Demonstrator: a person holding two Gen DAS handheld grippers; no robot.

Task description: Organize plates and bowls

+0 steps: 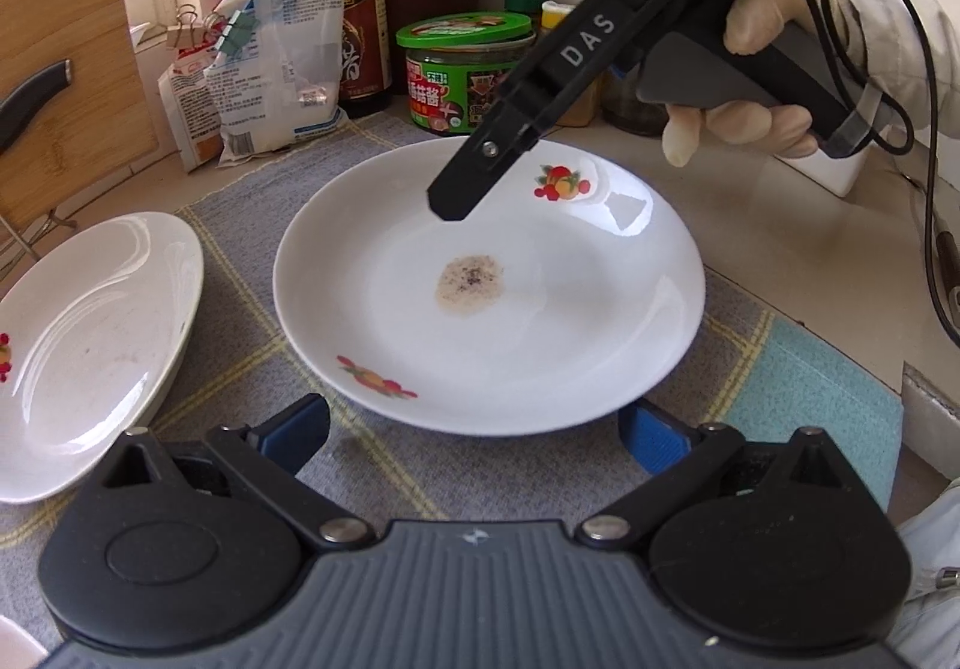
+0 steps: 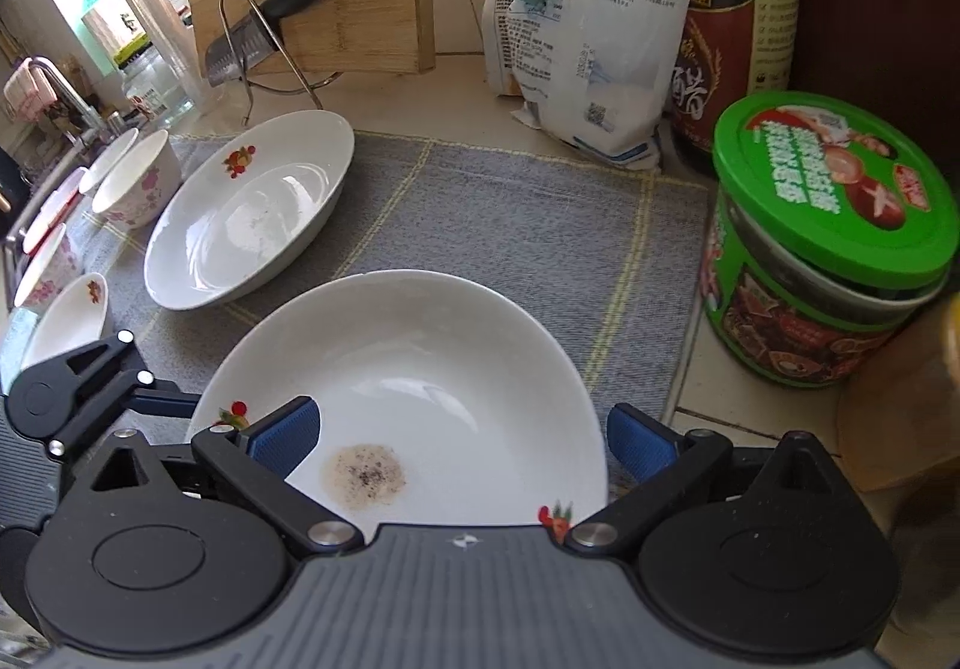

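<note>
In the left wrist view, the left gripper [image 1: 474,438] has its fingers spread wide and holds nothing, its blue pads just short of the near rim of a white plate [image 1: 600,321] that lies flat on a grey cloth [image 1: 252,273]. The plate carries fruit prints and a brownish speckled stain [image 1: 470,285] at its middle. A second plate [image 1: 90,357] sits to the left, tilted up on one side. The right gripper [image 1: 453,204], held in a gloved hand [image 1: 762,87], hangs over the far part of the stained plate; from this side I cannot tell how its fingers stand. In the right wrist view, that gripper's fingers are spread apart over the stained plate, pinching nothing. The other plate rests further along the cloth, and beyond it stand several small bowls [image 2: 135,183] near the sink. A green-lidded jar [image 2: 834,243] stands close on the right. The step in hand looks like the approach to picking up the stained plate. Next, one gripper probably needs to drop to a rim and close on it, then carry the plate toward the other one for stacking.
</note>
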